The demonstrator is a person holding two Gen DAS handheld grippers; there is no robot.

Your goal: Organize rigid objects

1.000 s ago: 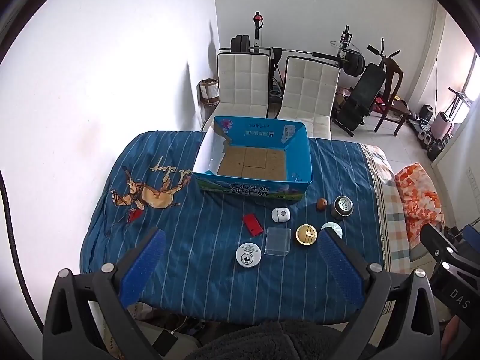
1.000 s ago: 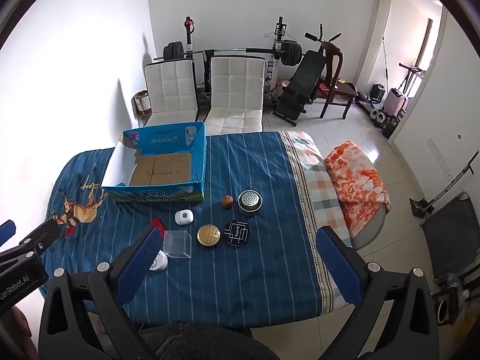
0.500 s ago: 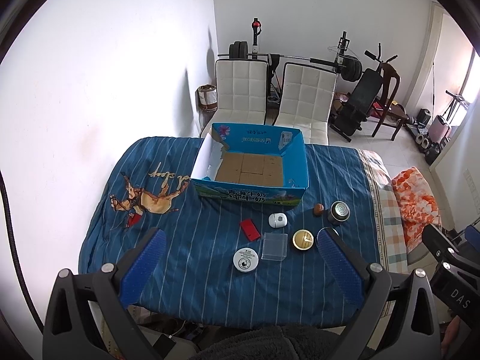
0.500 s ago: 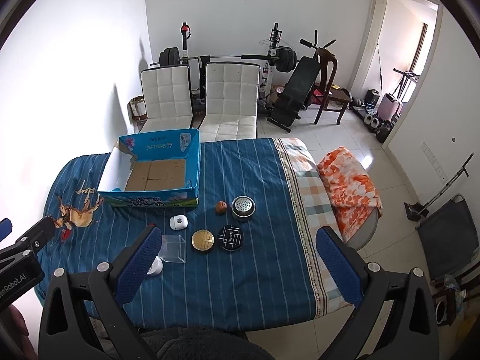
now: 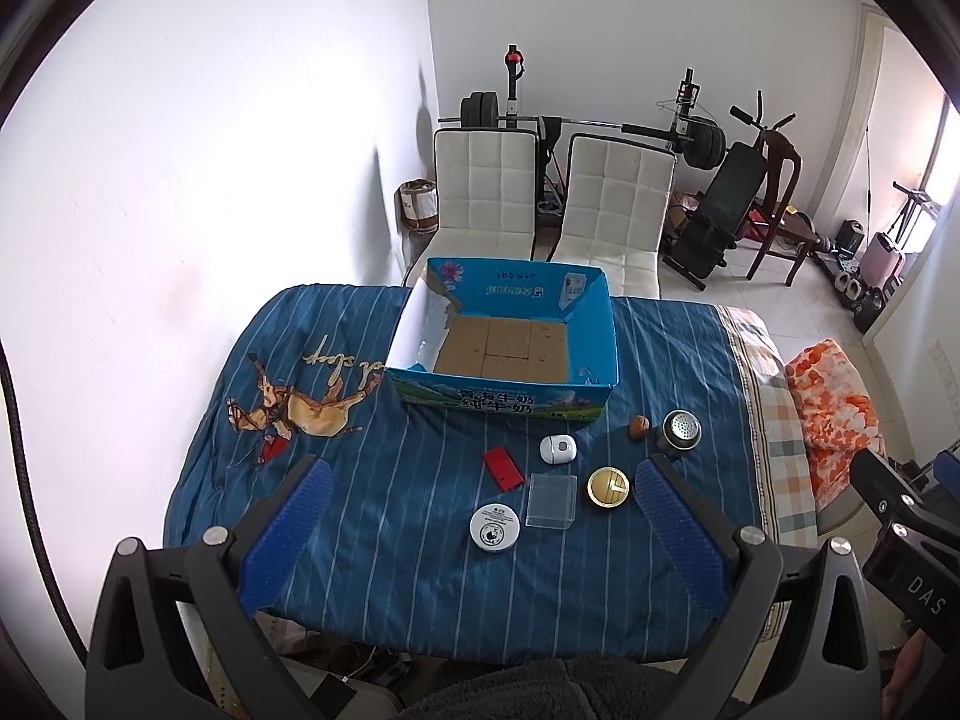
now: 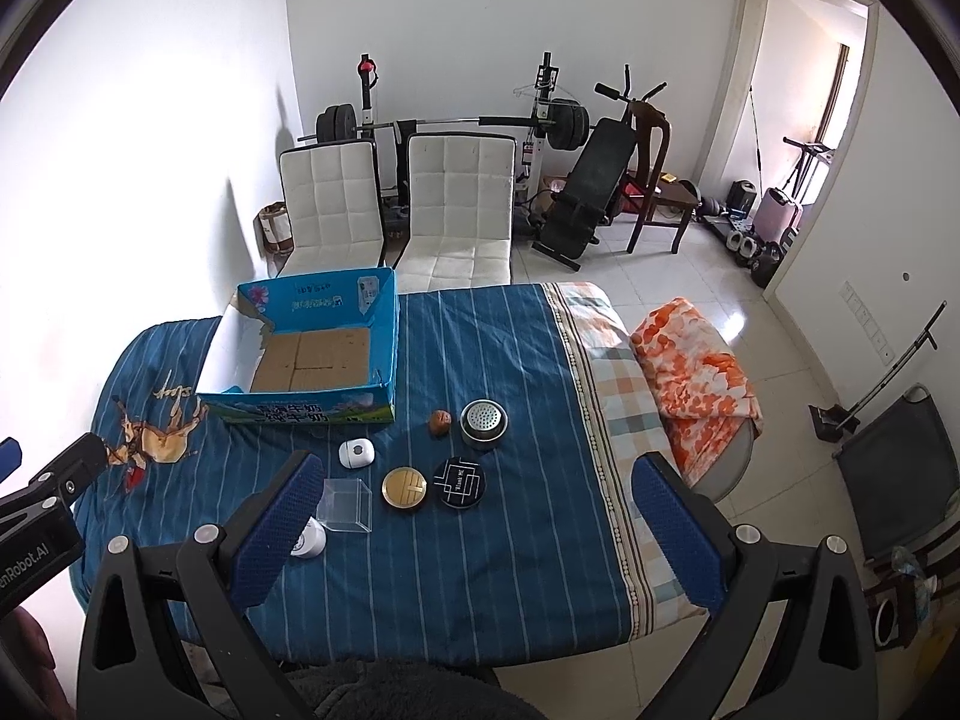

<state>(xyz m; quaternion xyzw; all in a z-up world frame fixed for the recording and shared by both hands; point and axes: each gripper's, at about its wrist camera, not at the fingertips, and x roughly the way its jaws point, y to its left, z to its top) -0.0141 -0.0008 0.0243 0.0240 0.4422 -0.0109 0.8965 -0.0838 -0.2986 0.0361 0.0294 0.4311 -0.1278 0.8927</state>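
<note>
Left gripper (image 5: 480, 531): you hold it high above the near edge of the bed, jaws spread wide with nothing between the blue pads (image 5: 287, 531).
Bedspread (image 5: 384, 516): blue with pale stripes, a horse motif at your 10 o'clock.
Red card (image 5: 504, 468): lies flat at 11 o'clock of the white round tin (image 5: 494, 528), apart from it.
Cardboard box (image 5: 510, 399): open-topped, blue outside, at 12 o'clock beyond the small items; only its brown floor shows inside.
Clear plastic box (image 5: 551, 500): just right of the white round tin, at 6 o'clock of the white oval case (image 5: 557, 449).
Gold round tin (image 5: 608, 487): just right of the clear plastic box.
Brown nut-like piece (image 5: 639, 425): at 1 o'clock of the gold round tin, just beside the perforated metal cup (image 5: 681, 429).
Black round tin (image 6: 459, 483): in the right wrist view, touching or almost touching the gold tin's right side, at 6 o'clock of the metal cup.
Right gripper (image 6: 474, 531): you hold it high over the near edge too, jaws spread wide and empty.
Orange patterned cloth (image 6: 696, 360): draped off the bed's right side at 2 o'clock.
</note>
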